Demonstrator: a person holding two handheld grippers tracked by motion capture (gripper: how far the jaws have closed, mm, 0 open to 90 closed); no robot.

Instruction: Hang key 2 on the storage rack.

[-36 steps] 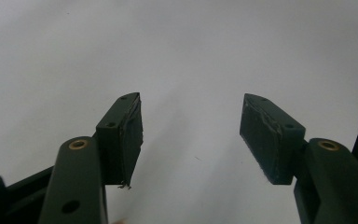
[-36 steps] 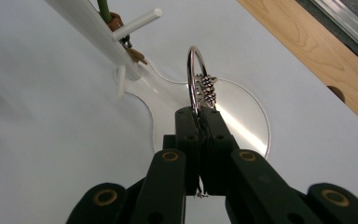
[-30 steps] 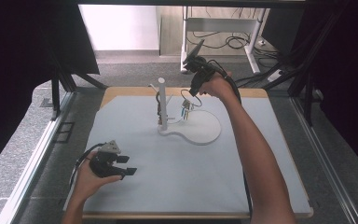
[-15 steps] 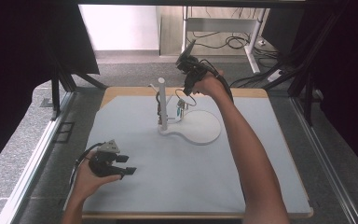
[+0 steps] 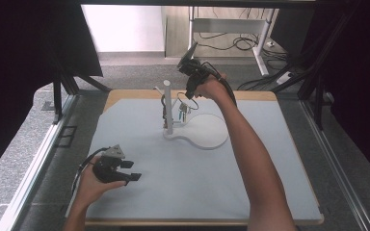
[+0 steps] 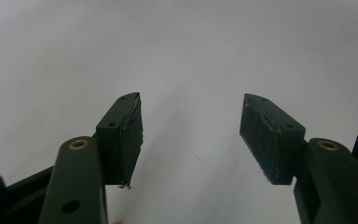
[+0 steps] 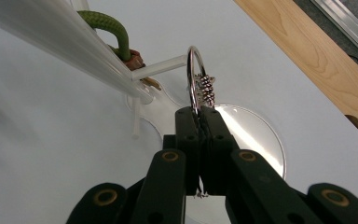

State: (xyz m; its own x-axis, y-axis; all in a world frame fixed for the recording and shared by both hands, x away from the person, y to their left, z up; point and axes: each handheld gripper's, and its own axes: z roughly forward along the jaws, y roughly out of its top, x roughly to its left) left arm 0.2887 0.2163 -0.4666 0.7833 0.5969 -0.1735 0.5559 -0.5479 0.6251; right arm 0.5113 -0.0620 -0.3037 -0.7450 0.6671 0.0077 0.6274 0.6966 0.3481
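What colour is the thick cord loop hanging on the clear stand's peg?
Olive green; the thick woven cord loop on the clear plastic stand shows best in the right gripper view.

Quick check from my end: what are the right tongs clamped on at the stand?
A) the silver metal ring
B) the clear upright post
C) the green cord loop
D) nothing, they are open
A: in the right gripper view the right tongs are shut on the silver metal ring, which sits at the tip of a clear peg of the stand, apart from the green cord loop.
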